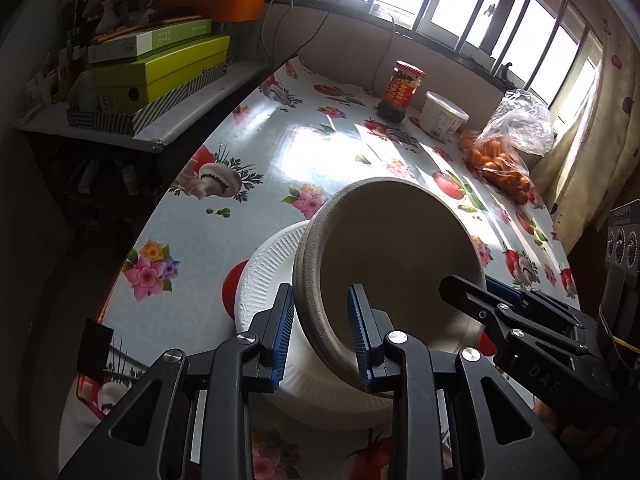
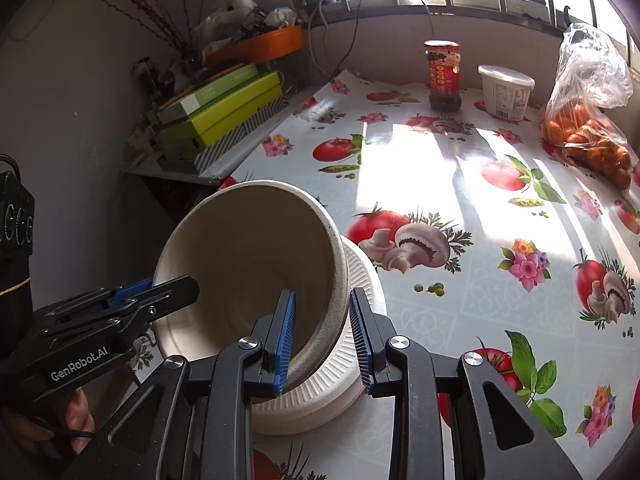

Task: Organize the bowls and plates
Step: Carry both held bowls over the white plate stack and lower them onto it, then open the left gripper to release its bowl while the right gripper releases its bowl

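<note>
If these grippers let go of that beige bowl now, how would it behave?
The beige bowl hangs tilted over the white plates, so it would probably drop and rock. It looks like light, matte moulded pulp: likely unbreakable, not slippery, though pinching may flex its rim.

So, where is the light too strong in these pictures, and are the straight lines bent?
Left wrist view: the barred window is blown out, and glare whitens the flowered tablecloth; the table edge curves. Right wrist view: sun stripes wash out the cloth; the beige paper bowl stays sharp.
</note>
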The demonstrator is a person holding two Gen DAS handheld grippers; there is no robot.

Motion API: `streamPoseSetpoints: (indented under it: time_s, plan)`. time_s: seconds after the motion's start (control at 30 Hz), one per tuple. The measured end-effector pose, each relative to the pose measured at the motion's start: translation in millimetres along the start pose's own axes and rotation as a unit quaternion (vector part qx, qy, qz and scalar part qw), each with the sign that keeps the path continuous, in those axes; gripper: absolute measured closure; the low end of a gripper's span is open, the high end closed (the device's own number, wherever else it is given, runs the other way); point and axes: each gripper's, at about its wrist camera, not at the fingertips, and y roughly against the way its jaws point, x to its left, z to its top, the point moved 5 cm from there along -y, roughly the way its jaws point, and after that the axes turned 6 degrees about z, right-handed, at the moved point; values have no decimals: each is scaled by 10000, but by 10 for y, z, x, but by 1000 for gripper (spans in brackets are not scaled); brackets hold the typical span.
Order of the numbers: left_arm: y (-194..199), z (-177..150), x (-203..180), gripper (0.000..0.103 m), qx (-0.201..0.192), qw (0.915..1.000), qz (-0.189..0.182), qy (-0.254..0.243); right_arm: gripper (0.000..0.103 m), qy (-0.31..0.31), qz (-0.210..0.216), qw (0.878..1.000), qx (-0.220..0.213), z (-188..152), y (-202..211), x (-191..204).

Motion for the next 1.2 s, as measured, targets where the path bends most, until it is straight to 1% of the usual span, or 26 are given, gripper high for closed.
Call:
streamPoseSetpoints:
  time_s: [0.27, 0.6, 0.7, 0.9, 1.03, 1.2]
  plan:
    - [-67, -9, 34, 74, 97, 9999, -1, 29, 74, -47, -7, 9999, 121, -18, -84, -15]
    - [-111, -8, 41, 74, 145, 9999, 0, 66, 74, -55, -10, 9999, 129, -17, -102, -12]
    - [-123, -16, 43, 74, 169, 9998, 9, 67, 72, -64, 11, 9999, 133, -15, -108, -16]
    - [-141, -26, 28, 74, 199, 9998, 63, 17, 65, -44, 31, 9999, 104, -16, -92, -2]
    - [-152, -34, 25, 72, 211, 9998, 68, 24, 57, -71, 23, 10000, 65, -13, -74, -5]
    - [-138, -43, 10, 68, 183, 9998, 45, 10, 54, -89, 17, 10000, 19, -6, -47, -8]
